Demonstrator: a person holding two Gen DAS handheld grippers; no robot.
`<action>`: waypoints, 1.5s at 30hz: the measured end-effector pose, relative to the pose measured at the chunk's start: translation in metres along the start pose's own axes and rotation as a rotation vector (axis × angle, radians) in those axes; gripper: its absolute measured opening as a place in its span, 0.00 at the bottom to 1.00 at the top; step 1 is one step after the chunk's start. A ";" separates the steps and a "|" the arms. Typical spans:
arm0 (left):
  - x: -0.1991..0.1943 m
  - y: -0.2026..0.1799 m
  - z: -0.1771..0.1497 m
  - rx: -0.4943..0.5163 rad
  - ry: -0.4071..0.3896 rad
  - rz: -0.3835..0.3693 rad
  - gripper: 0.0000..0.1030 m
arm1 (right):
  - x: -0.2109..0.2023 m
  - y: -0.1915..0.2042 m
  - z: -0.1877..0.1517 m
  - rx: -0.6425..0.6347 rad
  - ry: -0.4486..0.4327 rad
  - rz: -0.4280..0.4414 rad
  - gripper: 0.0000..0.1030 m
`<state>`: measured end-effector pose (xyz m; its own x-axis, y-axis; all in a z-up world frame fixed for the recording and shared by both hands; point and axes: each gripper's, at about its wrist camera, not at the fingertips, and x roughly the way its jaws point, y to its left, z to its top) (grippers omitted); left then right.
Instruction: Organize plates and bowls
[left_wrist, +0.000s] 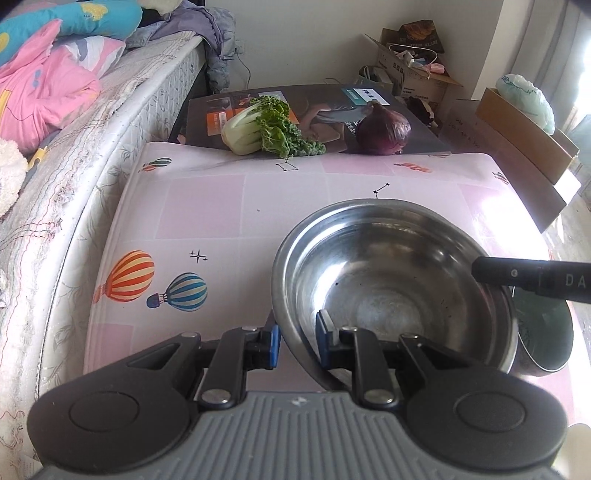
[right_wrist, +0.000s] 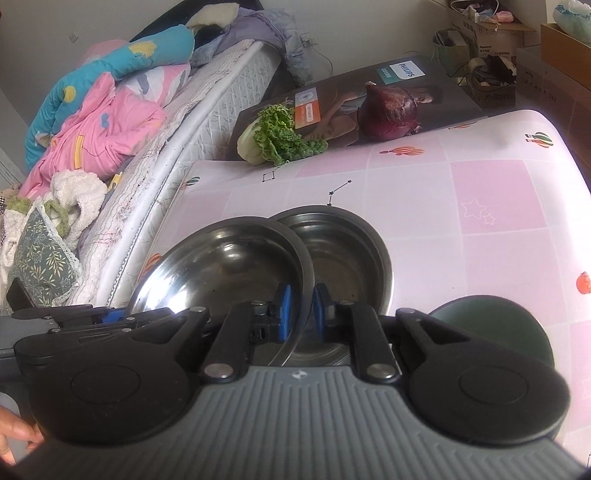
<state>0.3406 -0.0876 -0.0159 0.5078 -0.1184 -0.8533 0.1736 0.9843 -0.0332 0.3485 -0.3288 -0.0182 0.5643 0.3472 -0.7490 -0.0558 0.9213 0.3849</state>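
Steel bowl (right_wrist: 229, 266), tilted, sat above a second steel bowl (right_wrist: 351, 254) on the pink balloon-print table (right_wrist: 480, 206), its edge overlapping that bowl's rim. The right gripper (right_wrist: 302, 310) had its blue pads on either side of the tilted bowl's rim, pinching it. From the left wrist view, the left gripper (left_wrist: 297, 341) straddled the near rim of the same bowl (left_wrist: 388, 284), one pad outside and one inside, though a small gap showed, so I cannot tell whether it gripped. A dark green bowl (right_wrist: 495, 328) stood just beside the steel pair. Farther back lay a leafy cabbage (left_wrist: 266, 127) and a red onion (left_wrist: 384, 131) on a printed box (left_wrist: 325, 103), with a bed (left_wrist: 92, 177) along the left.
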 end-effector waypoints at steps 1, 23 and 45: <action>0.005 -0.004 0.001 0.006 0.008 -0.002 0.20 | 0.002 -0.004 0.000 0.004 0.003 -0.007 0.12; 0.027 -0.021 0.012 0.037 -0.009 -0.003 0.33 | 0.022 -0.029 0.009 0.020 -0.010 -0.103 0.16; -0.038 -0.050 -0.016 0.125 -0.066 -0.075 0.63 | -0.096 -0.050 -0.026 0.136 -0.108 0.063 0.31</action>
<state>0.2993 -0.1302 0.0095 0.5434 -0.2030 -0.8145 0.3141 0.9490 -0.0270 0.2753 -0.4041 0.0203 0.6489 0.3761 -0.6615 0.0136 0.8634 0.5043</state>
